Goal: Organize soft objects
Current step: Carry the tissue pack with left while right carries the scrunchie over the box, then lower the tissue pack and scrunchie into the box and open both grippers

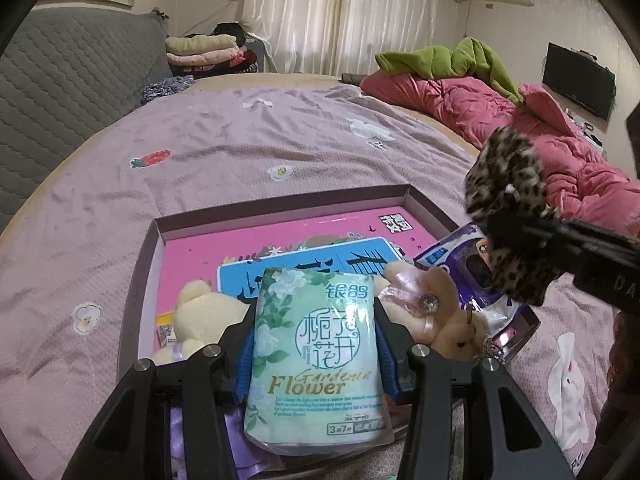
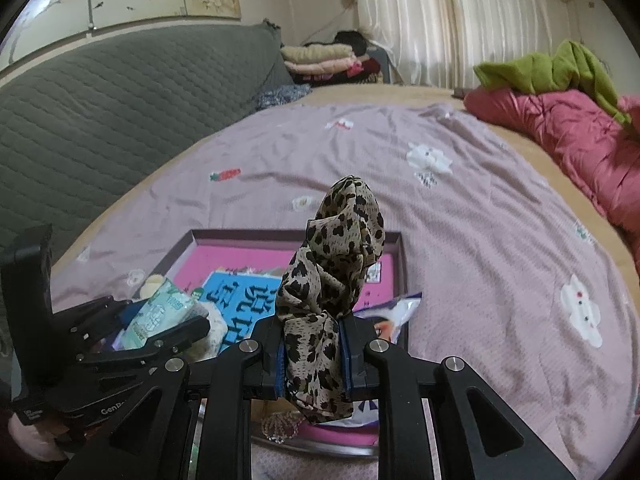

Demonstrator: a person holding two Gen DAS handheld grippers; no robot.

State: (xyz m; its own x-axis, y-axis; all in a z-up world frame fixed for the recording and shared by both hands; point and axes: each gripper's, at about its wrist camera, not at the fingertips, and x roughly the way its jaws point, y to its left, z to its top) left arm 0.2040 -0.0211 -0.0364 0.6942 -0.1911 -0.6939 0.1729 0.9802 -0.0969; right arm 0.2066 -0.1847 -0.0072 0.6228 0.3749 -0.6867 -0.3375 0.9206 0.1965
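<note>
Bed point(image 1: 280, 140): left tool point(image 1: 316, 344) grips tissue pack point(image 1: 316, 340); right tool point(image 2: 312, 356) leopard scarf point(image 2: 332, 264).

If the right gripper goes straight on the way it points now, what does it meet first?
Probably the purple-white packet at the near right corner of the shallow box, just past the leopard-print scarf that the right gripper holds; depth is unclear.

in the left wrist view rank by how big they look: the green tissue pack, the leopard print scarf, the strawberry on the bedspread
1. green tissue pack, though it sits nearest the camera
2. leopard print scarf
3. strawberry
</note>
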